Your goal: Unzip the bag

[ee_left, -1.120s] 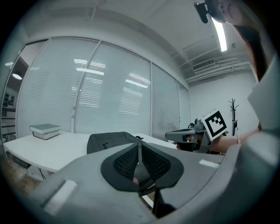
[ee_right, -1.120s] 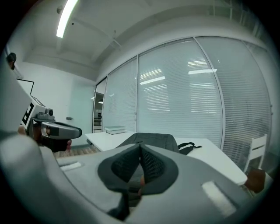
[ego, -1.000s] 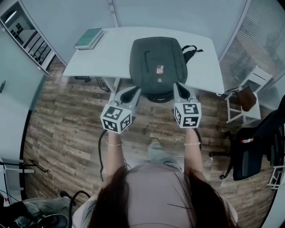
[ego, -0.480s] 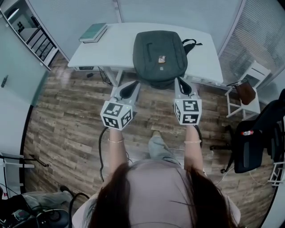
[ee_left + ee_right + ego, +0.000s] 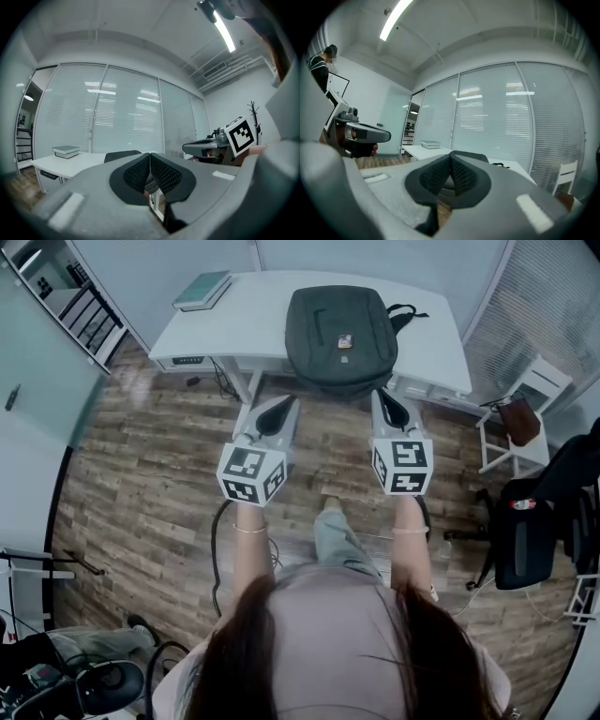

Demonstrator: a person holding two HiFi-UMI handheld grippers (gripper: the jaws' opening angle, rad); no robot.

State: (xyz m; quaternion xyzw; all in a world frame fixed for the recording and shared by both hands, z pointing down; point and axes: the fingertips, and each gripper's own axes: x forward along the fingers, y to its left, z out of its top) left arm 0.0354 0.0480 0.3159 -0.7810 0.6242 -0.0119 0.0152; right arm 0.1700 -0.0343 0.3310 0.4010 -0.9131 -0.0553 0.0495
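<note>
While the head view looked down on the bag (image 5: pixel 339 334) lying flat on the white table (image 5: pixel 234 338), only the gripper views showed the jaws head-on. The left gripper (image 5: pixel 150 169) had its pads pressed together with nothing between them, having just been closing. The right gripper (image 5: pixel 450 172) was likewise pressed together and empty. The right gripper view alone caught a person (image 5: pixel 319 68) at its far left edge, and the left gripper view a strip light (image 5: pixel 224 30) on the ceiling. A second earlier both grippers had overlapped the bag's near edge; now they stood apart from it, over the wooden floor (image 5: pixel 141 474) just short of the table. A book (image 5: pixel 202 290) lay at the table's far left corner. Blinds (image 5: pixel 122 117) covered the glass walls, and a white chair (image 5: pixel 525 404) stood to the right.
</note>
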